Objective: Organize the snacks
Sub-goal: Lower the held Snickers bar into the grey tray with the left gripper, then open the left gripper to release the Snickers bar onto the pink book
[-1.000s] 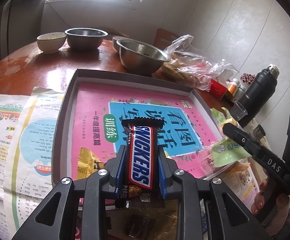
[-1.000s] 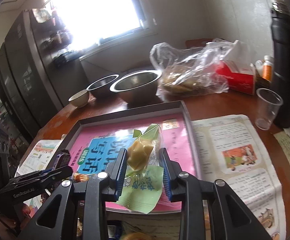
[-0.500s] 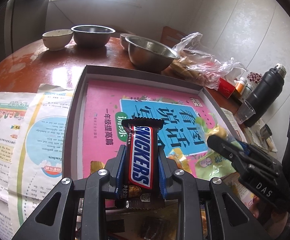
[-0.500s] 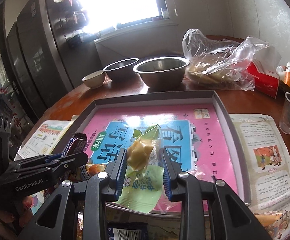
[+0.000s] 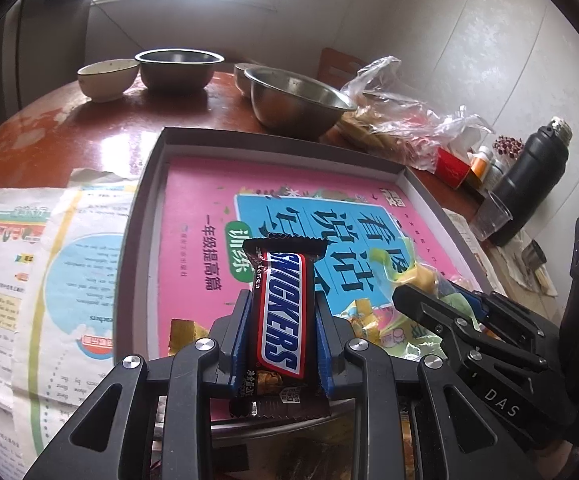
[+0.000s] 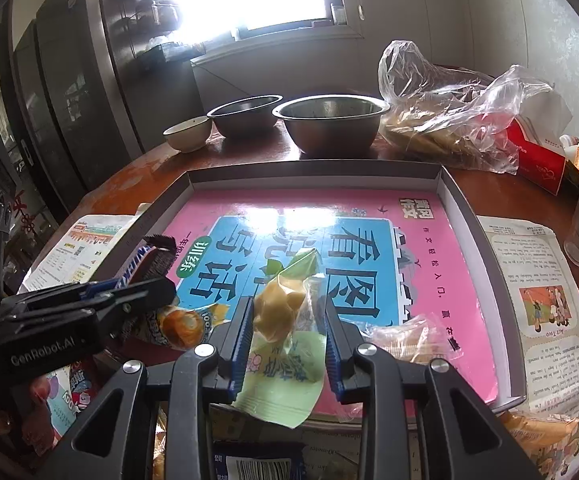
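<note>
Grey tray (image 5: 145,208), lined with a pink book cover, serves as the collecting place. Held above its near edge: a Snickers bar (image 5: 283,316), clamped upright by the left gripper (image 5: 283,334); a green-wrapped snack (image 6: 285,344), pinched by the right gripper (image 6: 287,344), presumably for release inside.

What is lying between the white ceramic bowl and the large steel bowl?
Another steel bowl stands between the white ceramic bowl and the large steel bowl; the right wrist view shows it.

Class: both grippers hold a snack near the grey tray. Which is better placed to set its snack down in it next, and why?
Probably the right gripper: its green snack packet already hangs over the tray floor. The left gripper holds its Snickers bar back at the near rim.
</note>
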Demonstrator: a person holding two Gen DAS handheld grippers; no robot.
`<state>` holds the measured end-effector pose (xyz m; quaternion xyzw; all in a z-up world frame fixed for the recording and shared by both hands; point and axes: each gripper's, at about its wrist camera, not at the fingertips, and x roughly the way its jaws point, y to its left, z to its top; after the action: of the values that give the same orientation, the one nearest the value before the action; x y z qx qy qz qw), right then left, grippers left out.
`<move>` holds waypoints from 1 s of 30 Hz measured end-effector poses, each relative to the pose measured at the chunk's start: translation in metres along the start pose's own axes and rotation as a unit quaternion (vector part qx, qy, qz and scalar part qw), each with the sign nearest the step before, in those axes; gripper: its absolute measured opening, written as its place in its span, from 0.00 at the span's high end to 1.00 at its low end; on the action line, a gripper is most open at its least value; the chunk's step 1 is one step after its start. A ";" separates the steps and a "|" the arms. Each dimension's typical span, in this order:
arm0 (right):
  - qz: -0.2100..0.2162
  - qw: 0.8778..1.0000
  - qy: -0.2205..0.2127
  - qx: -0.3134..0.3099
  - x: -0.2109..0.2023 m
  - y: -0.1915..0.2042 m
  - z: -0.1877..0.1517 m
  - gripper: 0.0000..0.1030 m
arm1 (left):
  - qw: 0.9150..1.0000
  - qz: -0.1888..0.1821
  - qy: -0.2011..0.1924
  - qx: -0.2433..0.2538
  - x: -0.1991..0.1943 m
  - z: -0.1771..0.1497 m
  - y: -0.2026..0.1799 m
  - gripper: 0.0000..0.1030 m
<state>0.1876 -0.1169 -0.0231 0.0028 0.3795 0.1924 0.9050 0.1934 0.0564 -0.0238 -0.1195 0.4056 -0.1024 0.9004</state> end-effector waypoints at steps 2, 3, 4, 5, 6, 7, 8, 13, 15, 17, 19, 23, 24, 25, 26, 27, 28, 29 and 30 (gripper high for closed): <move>-0.003 1.000 0.000 0.002 0.000 -0.001 0.000 0.68 | 1.000 0.000 -0.001 0.001 0.000 0.000 -0.001 0.72; -0.003 1.000 0.000 0.003 0.000 -0.002 0.000 0.68 | 1.000 0.000 -0.001 0.001 0.001 0.000 -0.001 0.71; -0.003 1.000 0.001 0.005 -0.001 -0.003 -0.001 0.68 | 1.000 0.000 -0.001 0.001 0.001 0.000 -0.001 0.71; -0.004 1.000 0.001 0.006 0.000 -0.004 -0.001 0.68 | 1.000 -0.001 0.000 0.001 0.001 0.000 -0.001 0.71; -0.005 1.000 0.001 0.008 -0.001 -0.004 -0.001 0.68 | 1.000 -0.002 0.001 -0.001 0.001 -0.001 0.000 0.70; -0.005 1.000 0.002 0.009 -0.001 -0.005 -0.001 0.68 | 1.000 -0.004 0.002 -0.003 0.002 -0.001 0.000 0.70; -0.005 1.000 0.002 0.010 -0.001 -0.006 -0.001 0.68 | 1.000 -0.006 0.004 -0.005 0.002 -0.001 0.000 0.69; -0.005 1.000 0.001 0.017 -0.004 -0.008 -0.002 0.68 | 1.000 -0.005 0.005 -0.002 0.003 -0.001 -0.001 0.66; -0.004 1.000 0.000 0.018 -0.005 -0.009 -0.002 0.68 | 1.000 -0.006 0.005 -0.002 0.003 -0.001 -0.002 0.64; -0.005 1.000 0.000 0.017 -0.006 -0.009 -0.002 0.68 | 1.000 -0.005 0.006 -0.001 0.003 -0.001 -0.003 0.62; -0.005 1.000 -0.001 0.018 -0.007 -0.010 -0.002 0.68 | 1.000 -0.005 0.006 0.001 0.002 -0.001 -0.004 0.59; -0.006 1.000 -0.004 0.021 -0.009 -0.011 -0.001 0.68 | 1.000 -0.005 0.005 0.002 0.001 -0.001 -0.005 0.54; -0.007 1.000 -0.004 0.022 -0.010 -0.012 -0.001 0.68 | 1.000 -0.004 0.005 0.003 0.001 -0.001 -0.006 0.53; -0.008 1.000 -0.005 0.023 -0.011 -0.012 -0.001 0.68 | 1.000 -0.003 0.004 0.003 0.000 -0.001 -0.006 0.53; -0.008 1.000 -0.007 0.023 -0.013 -0.011 -0.002 0.68 | 1.000 -0.003 0.004 0.003 -0.001 -0.001 -0.007 0.51; -0.009 1.000 -0.007 0.023 -0.013 -0.011 -0.002 0.68 | 1.000 -0.002 0.003 0.004 -0.002 -0.001 -0.007 0.49; -0.010 1.000 -0.007 0.023 -0.014 -0.011 -0.002 0.68 | 1.000 -0.002 0.002 0.006 -0.002 -0.001 -0.008 0.48; -0.011 1.000 -0.008 0.024 -0.015 -0.011 -0.002 0.68 | 1.000 -0.002 0.001 0.007 -0.003 -0.001 -0.008 0.45; -0.011 1.000 -0.008 0.025 -0.015 -0.012 -0.002 0.68 | 1.000 -0.003 0.000 0.008 -0.004 -0.001 -0.009 0.42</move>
<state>0.1805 -0.1332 -0.0161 0.0226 0.3768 0.1729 0.9097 0.1892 0.0488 -0.0184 -0.1134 0.4044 -0.1082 0.9010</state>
